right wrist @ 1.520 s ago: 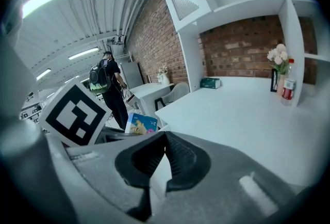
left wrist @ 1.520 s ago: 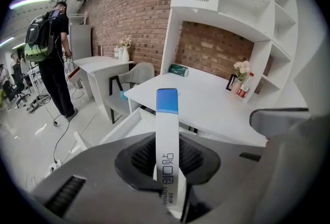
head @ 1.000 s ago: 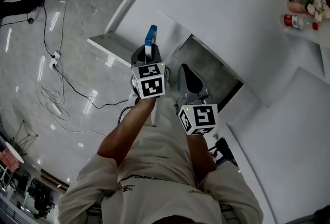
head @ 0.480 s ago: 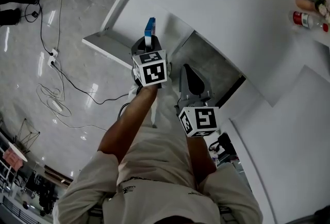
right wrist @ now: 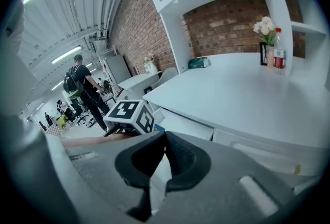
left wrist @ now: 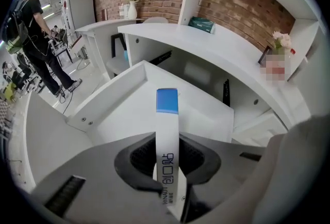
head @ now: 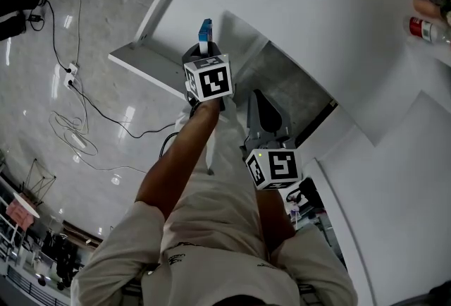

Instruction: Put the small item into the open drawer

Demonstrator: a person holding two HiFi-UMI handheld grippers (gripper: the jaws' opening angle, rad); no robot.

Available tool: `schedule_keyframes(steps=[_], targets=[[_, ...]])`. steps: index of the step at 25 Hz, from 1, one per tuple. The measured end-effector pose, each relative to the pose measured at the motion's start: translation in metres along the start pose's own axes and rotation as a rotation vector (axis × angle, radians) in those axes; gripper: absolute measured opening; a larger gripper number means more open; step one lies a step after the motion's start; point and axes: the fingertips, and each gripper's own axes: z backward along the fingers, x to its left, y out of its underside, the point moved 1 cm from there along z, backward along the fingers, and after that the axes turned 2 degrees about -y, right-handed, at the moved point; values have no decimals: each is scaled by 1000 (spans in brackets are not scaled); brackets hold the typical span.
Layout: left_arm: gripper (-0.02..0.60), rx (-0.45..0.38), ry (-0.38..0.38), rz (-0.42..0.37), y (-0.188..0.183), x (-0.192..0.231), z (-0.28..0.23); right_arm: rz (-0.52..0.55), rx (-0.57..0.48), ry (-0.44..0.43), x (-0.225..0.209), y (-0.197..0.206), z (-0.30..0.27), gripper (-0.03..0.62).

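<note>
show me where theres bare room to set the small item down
The drawer floor is all bare between its walls, just below the small box in the left gripper. The desktop is free between the green pack and the flowers; the flower corner is crowded.

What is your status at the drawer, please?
Left gripper shut on box, above the open drawer. Right gripper shut, empty. Nothing seen in the way.
</note>
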Motion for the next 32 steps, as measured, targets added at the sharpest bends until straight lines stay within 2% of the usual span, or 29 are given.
schedule_keyframes(steps=[19, 32], targets=[[75, 77, -41, -13, 17, 12, -49, -22, 30, 7, -2, 11, -20, -2], [78, 107, -38, -25, 20, 14, -67, -27, 47, 10, -5, 17, -28, -2]])
